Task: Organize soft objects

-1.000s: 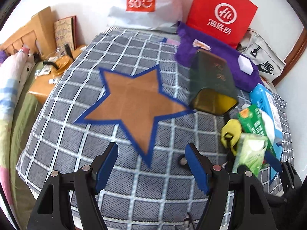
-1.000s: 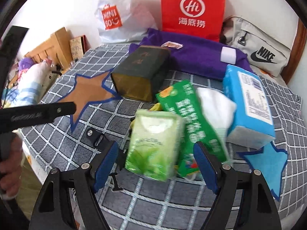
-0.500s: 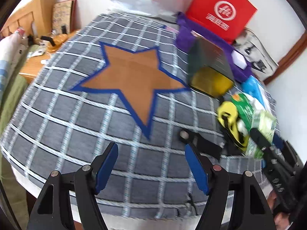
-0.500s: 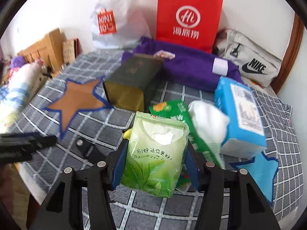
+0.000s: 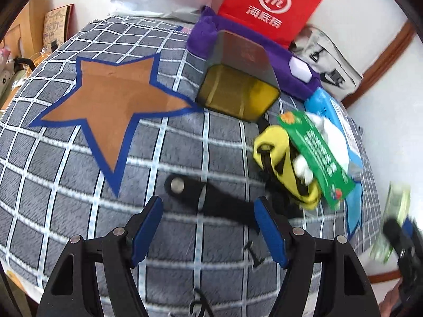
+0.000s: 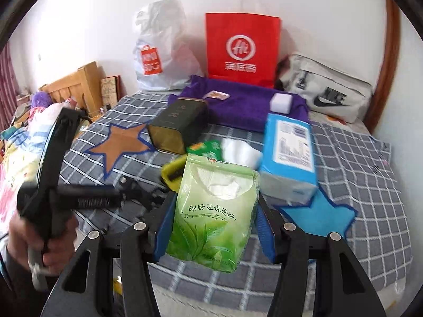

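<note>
My right gripper [image 6: 212, 228] is shut on a light green tissue pack [image 6: 215, 211] and holds it above the bed; the pack also shows at the right edge of the left wrist view [image 5: 395, 222]. My left gripper [image 5: 208, 227] is open and empty above a black strap [image 5: 211, 203] on the grey checked blanket [image 5: 66, 185]. A dark green tissue pack [image 5: 316, 155], a blue tissue pack [image 6: 290, 158] and a yellow item [image 5: 280, 163] lie in a pile. A brown star mat [image 5: 113, 105] lies to the left, a blue star mat [image 6: 320, 214] to the right.
A dark tin box [image 5: 238, 79] lies by a purple cloth [image 6: 243, 105]. A red paper bag [image 6: 242, 50], a white Miniso bag [image 6: 161, 52] and a grey Nike bag [image 6: 327, 92] stand at the wall. A wooden bedside stand [image 6: 76, 87] is at the left.
My right gripper has closed on the light green tissue pack and lifted it up and back from the pile. My left gripper has shifted over the black strap.
</note>
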### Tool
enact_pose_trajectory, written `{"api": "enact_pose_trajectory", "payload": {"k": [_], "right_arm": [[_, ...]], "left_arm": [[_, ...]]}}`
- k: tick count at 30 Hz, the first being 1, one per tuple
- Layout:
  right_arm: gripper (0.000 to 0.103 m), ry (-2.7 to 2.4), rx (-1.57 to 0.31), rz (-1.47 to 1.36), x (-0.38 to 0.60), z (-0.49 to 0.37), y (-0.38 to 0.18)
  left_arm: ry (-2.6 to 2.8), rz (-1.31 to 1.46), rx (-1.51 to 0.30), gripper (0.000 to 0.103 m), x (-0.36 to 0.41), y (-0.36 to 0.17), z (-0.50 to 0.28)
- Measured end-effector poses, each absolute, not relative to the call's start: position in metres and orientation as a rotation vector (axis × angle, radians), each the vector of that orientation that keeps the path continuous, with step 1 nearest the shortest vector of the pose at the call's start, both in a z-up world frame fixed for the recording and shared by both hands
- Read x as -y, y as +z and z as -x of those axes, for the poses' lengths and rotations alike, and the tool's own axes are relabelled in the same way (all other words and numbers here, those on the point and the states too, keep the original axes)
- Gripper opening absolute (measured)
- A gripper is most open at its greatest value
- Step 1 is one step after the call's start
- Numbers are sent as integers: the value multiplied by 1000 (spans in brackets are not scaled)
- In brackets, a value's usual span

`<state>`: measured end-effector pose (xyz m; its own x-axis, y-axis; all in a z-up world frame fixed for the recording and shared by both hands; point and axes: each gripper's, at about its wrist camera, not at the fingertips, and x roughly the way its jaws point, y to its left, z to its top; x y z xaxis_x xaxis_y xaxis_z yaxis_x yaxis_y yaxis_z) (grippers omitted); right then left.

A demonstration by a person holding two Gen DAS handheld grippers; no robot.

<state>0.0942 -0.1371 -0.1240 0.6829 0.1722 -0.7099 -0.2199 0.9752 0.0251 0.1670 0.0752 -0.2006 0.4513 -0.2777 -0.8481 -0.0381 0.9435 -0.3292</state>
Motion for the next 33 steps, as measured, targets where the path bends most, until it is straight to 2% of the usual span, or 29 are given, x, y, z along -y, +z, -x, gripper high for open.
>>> {"api": "enact_pose_trajectory", "payload": {"k": [4,9,18,25,26,28,29,33], "right_arm": [[55,201,-817,13,160,-91,-132],[55,191,-833,-11,174,-92,-140],[55,183,-819,-52,193,-93,-144],[56,172,-831,-52,205,-89,-151],[56,163,-830,-52,208,-88,-152],[56,149,-837,-47,213,-88,-157],[56,143,-846,-50,217,-89,-161],[56,115,-895,-65,233,-93,-181]], "left_arm": [[-136,329,-1074,68,-68,-201,-183],[-91,234,-1092,55,-58,-195,-197],[-8,195,-1146,55,-59,-199,-178],[24,-2,-1125,56,-20,-206,-188],[25,-26,-1116,55,-16,-204,-188],[-2,-31,-1112,38,-14,-202,-185],[-8,-23,-1114,35,-15,-200,-182],[12,-9,-1137,33,-25,-198,-170]]}}
